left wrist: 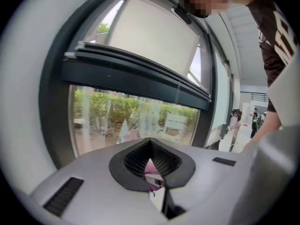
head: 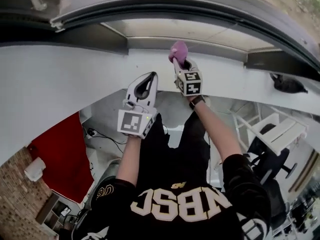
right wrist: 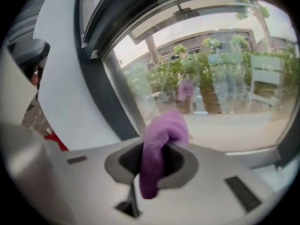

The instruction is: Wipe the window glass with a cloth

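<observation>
Cloth up at the window

My right gripper point(head: 181, 65) is clamped on the purple cloth point(head: 178, 50), raised close to the window glass point(right wrist: 225, 97). My left gripper point(head: 144, 86) hangs just beside it, jaws drawn together.

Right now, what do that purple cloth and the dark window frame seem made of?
The purple cloth: soft, fuzzy fabric, perhaps microfibre; it droops limply from the right tongs. The window frame: dark, smooth, matte, probably painted metal or plastic; the pictures don't settle which.

Window glass point(left wrist: 93, 135) in dark frame point(left wrist: 131, 76), white wall point(head: 50, 84); red panel point(head: 60, 159), brick wall point(head: 15, 199); green hedge point(left wrist: 108, 104) outside.
</observation>
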